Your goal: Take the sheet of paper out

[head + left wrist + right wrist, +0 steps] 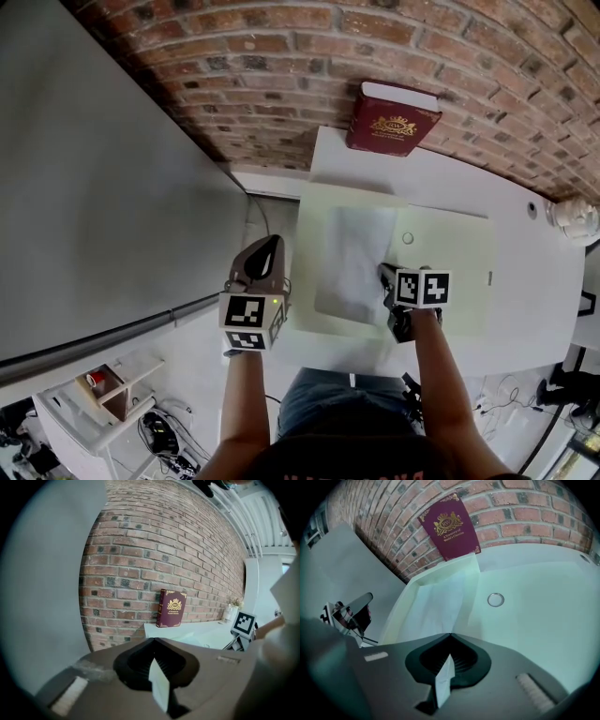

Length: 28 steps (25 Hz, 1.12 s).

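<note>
Between right gripper (450, 635) jaws, sheet of paper (356, 251) pinched; left gripper (153, 640) clamps envelope (448, 246).

Dark red book (394, 120) upright against brick wall (281, 56) at far edge of white table (530, 272). Grey panel (94, 187) at left, beside table.

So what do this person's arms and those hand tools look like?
The left hand-held gripper is a grey-brown beak-shaped shell, the right hand-held gripper darker. Each carries a white cube with black square markers. The person wears a dark short-sleeved shirt and blue jeans.
</note>
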Available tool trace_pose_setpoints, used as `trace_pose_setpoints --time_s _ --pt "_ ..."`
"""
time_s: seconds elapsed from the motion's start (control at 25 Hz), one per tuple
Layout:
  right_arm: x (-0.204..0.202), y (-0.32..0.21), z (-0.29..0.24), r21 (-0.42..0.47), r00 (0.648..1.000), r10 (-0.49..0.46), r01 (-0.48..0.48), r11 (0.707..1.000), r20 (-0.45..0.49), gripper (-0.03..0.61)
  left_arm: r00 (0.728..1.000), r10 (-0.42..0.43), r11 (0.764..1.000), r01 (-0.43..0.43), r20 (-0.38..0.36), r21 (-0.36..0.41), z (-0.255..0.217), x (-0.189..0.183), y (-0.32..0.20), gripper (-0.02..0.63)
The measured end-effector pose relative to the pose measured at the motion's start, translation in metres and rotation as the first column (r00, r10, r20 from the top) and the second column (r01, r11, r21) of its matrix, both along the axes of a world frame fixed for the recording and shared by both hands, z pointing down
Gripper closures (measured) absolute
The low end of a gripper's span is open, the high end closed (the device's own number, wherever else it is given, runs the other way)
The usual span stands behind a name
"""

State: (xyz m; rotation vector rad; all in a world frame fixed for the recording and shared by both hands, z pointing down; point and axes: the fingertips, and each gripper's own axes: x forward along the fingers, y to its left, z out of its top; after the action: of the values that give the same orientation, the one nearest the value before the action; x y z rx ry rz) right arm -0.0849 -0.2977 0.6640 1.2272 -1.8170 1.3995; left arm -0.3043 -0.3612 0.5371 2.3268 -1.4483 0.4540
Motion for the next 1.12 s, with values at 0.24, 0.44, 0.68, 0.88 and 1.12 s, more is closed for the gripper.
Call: trace_pose_setpoints --time_s 0.24,0.44,0.68,0.88,1.12 --pt "-0.001 0.000 -0.006 0.017 1.000 -0.014 0.014 1.000 0.020 0.577 1.000 -0.007 1.000 0.007 0.009 -0.001 0.001 0.005 0.009 0.614" --pt "0.005 0.001 -0.007 0.030 1.000 -0.027 0.026 0.999 0.016 0.577 1.000 -0.013 1.000 0.013 0.016 0.003 -0.004 0.015 0.022 0.614" --pt "0.018 0.005 -0.009 0.043 0.999 -0.043 0.042 0.998 0.005 0.577 0.999 -0.014 1.000 0.013 0.047 0.010 -0.009 0.029 0.035 0.614" --pt "0.033 0.008 -0.010 0.046 0.999 -0.042 0.041 0.998 0.024 0.577 0.998 -0.022 1.000 0.021 0.063 0.016 -0.015 0.044 0.043 0.614" --pt "0.053 0.012 -0.017 0.055 0.998 -0.037 0.035 0.998 0.042 0.577 0.997 -0.014 1.000 0.014 0.078 0.010 -0.021 0.067 0.054 0.614"
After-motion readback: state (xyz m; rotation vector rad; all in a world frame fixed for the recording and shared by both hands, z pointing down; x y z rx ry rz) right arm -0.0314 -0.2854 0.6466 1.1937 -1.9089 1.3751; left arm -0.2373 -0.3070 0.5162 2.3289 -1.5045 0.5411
